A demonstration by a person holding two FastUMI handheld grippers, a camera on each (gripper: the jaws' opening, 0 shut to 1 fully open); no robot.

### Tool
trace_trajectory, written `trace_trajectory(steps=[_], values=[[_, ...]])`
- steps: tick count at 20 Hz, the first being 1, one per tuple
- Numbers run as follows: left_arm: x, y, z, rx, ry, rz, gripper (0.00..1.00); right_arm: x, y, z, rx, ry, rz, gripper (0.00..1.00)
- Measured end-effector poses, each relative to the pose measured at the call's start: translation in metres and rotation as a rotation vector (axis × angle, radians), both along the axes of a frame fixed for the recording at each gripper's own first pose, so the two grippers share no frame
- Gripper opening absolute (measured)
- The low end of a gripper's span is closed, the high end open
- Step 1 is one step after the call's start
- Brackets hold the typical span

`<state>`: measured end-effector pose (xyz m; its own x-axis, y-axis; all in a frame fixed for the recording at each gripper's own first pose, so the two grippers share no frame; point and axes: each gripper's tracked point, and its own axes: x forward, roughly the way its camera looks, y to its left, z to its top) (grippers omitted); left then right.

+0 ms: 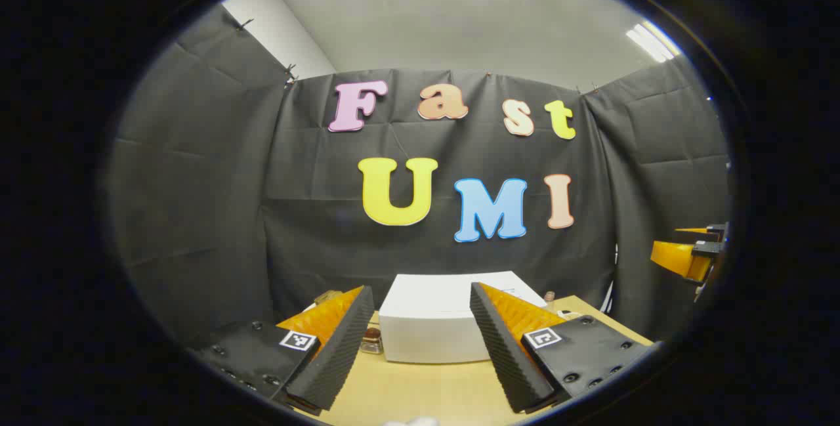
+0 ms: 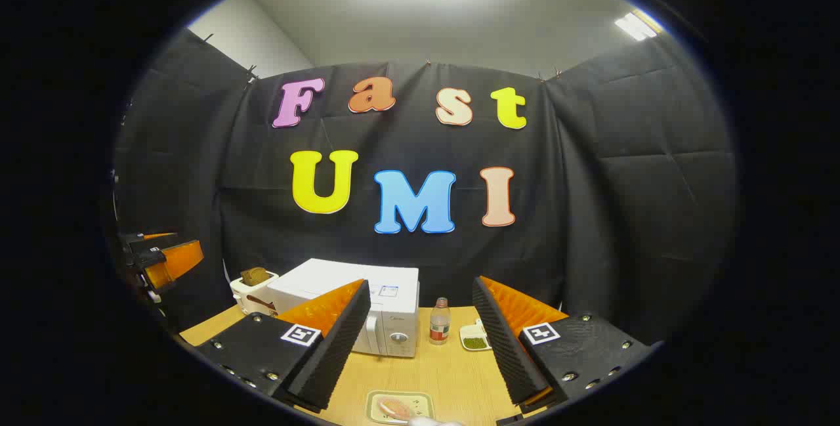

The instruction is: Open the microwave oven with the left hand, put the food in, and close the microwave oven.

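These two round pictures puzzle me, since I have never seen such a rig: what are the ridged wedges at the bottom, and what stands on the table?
A person holds a two-finger gripper in each hand, each with its own camera. The wedges are the fingers: left gripper, right gripper. Both are open and hold nothing. On the wooden table stands a white microwave with its door shut, a toaster beside it, a small bottle, a small dish of something green, and near the front a tray of food.
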<state>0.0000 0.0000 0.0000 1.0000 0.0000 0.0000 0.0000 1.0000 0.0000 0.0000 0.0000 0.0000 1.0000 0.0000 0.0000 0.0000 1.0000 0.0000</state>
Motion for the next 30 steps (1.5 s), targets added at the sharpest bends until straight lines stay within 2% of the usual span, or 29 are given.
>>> trace_trajectory(steps=[14,21,25,30], values=[[0.008,-0.007,-0.002,0.018,-0.004,0.007,0.99,0.006,-0.008,0.004,-0.034,-0.011,0.002,0.96],[0.022,-0.019,-0.018,0.053,-0.03,0.022,0.99,0.012,-0.014,0.007,-0.008,-0.007,0.012,0.96],[0.047,-0.057,-0.068,0.074,-0.02,-0.017,0.99,0.016,-0.031,0.017,0.003,-0.005,0.001,0.96],[0.097,-0.145,-0.184,0.002,0.096,-0.125,0.99,0.019,-0.061,0.025,-0.028,0.023,-0.021,0.96]])
